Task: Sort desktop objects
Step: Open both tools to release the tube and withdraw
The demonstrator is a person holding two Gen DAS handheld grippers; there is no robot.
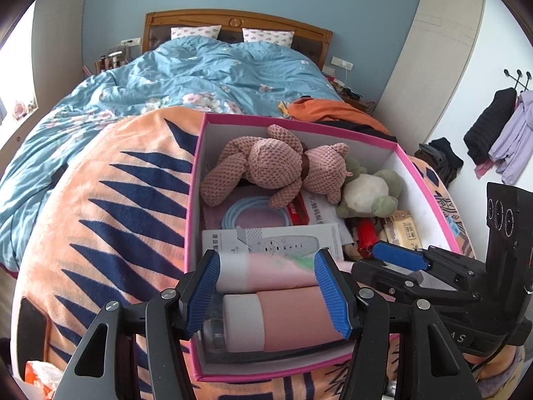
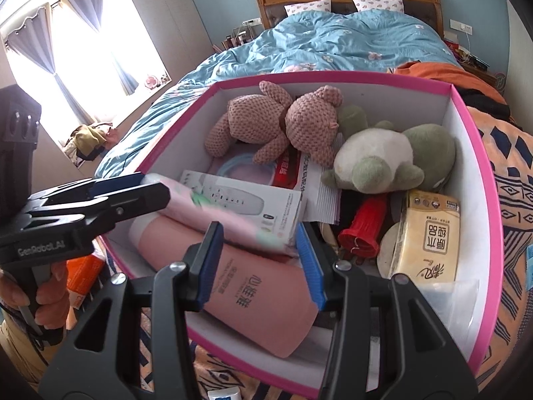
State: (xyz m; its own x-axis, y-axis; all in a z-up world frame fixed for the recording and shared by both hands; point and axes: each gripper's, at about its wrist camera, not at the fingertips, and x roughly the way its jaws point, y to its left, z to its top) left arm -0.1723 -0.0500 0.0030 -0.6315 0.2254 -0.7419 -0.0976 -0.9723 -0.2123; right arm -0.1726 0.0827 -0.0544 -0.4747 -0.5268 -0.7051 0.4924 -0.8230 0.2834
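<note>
Pink-rimmed box (image 1: 429,196) sits on orange blanket (image 1: 110,220) atop the bed. L gripper (image 1: 266,283) clamps the light pink tube (image 1: 266,271) w/ both pads, held low over box's near end, above a salmon bottle (image 2: 263,300). R gripper (image 2: 263,260) is part-open over that bottle; pads prob. not touching it. Knit bear (image 2: 266,120) & green plush (image 2: 383,160) lie at far end.

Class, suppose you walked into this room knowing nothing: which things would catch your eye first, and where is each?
First, the pink-rimmed box on the orange and navy blanket, crammed with things. At its far end lies a knitted pink bear beside a green and white plush toy. Nearest the camera, the left gripper has its blue fingers either side of a pale pink tube above a larger pink bottle.
</note>
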